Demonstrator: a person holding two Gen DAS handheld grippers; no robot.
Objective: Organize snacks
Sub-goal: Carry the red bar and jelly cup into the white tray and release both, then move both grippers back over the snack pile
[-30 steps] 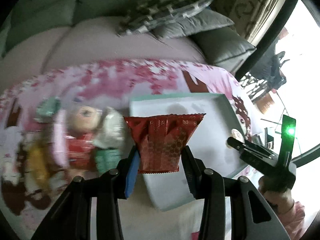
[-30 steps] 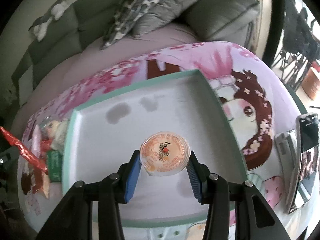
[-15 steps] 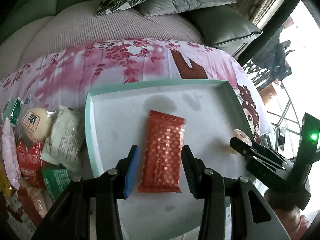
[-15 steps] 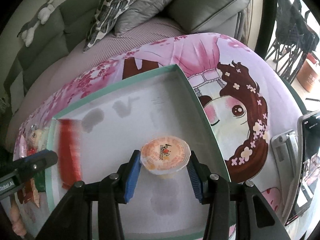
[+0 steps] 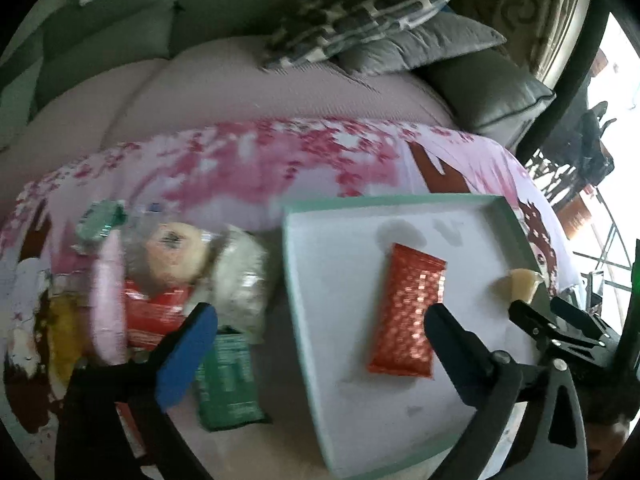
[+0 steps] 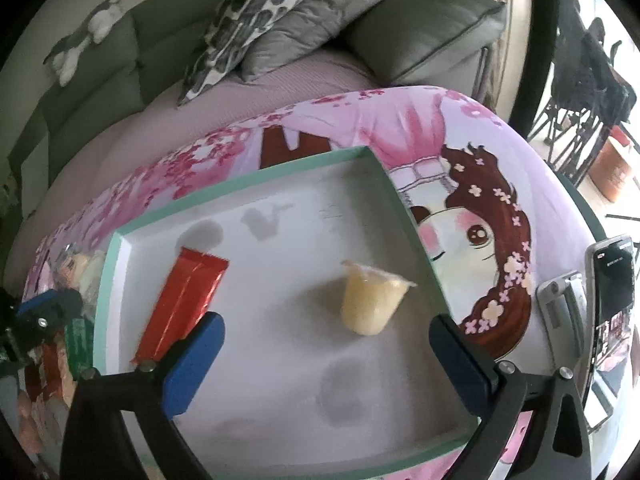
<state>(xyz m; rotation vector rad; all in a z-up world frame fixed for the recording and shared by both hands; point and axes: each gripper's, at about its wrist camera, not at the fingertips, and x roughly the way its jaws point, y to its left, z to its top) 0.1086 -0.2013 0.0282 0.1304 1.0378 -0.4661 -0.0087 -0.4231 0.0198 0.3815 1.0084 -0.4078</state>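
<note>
Two snacks lie in tray (image 6: 248, 178): red packet (image 5: 406, 312), jelly cup (image 6: 370, 300) tipped over | left gripper (image 5: 316, 344), right gripper (image 6: 326, 354): jaws opening wide, empty | cup ahead between right fingers | snack pile (image 5: 168, 280) beyond left finger (image 5: 186, 354), unsorted

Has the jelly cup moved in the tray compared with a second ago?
Yes. The jelly cup, earlier upright between the right hand-held gripper's pads, now lies tipped on its side, nearer the tray's right wall; the jaws are opening.
</note>
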